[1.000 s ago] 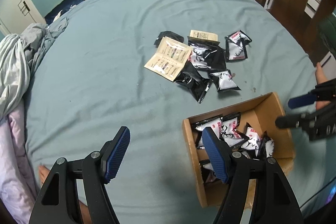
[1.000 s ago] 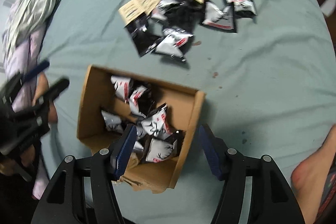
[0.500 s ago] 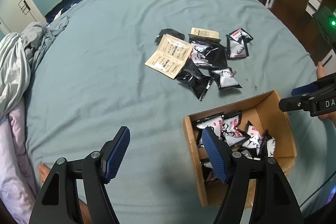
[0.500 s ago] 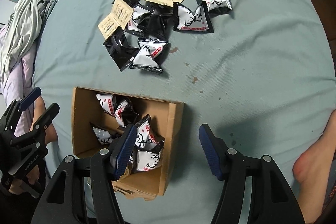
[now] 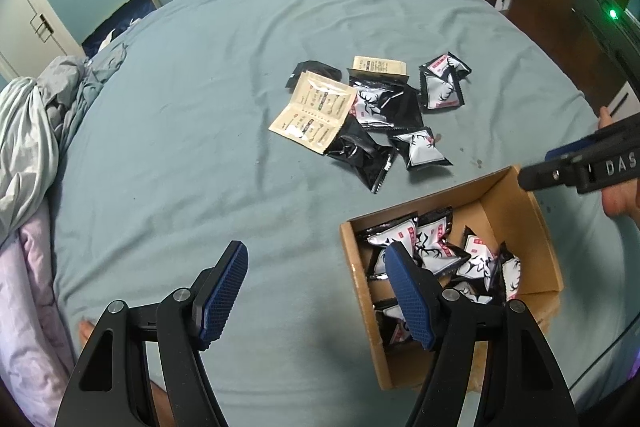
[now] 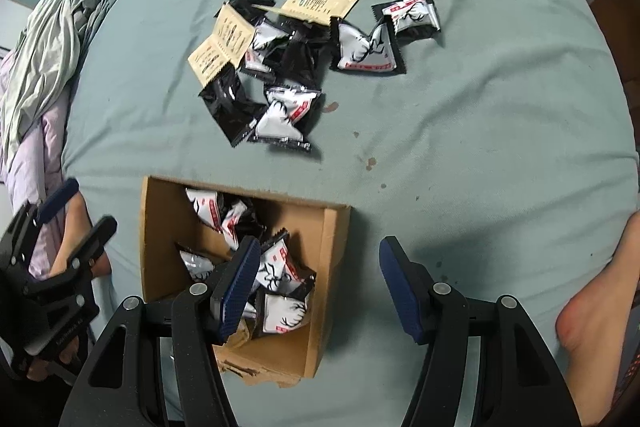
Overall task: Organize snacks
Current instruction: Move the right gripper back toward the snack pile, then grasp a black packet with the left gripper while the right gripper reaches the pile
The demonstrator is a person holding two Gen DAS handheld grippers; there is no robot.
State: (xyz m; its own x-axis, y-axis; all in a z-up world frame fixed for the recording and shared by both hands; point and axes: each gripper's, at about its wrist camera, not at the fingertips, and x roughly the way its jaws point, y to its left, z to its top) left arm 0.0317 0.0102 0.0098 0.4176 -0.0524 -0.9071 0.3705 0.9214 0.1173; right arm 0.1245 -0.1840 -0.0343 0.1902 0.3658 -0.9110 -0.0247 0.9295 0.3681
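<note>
Cardboard fills the near ground under both our tools: the open box [image 6: 326, 267] sits on the bed [image 6: 480, 87], and over the last second our right gripper [image 6: 316, 279] has pulled up and back from it, so the box now lies partly under its left jaw instead of squarely between the two. Its jaws stand wide apart with nothing between them. Our left gripper [image 5: 316, 287] has barely shifted; its jaws are equally wide and empty, with the box corner under its right jaw. Packets [image 6: 280, 275] already rest inside the box, so we judge a drop has just finished and the right tool is free again. Ahead of the right jaws, just beyond the box's far wall, the loose pile [image 6: 296, 67] of black-and-white snacks and two tan sachets [image 6: 222, 45] waits on the bed sheet. The nearest white packet [image 6: 286, 119] looks like the natural next pick, though its slick wrapper may slide.
</note>
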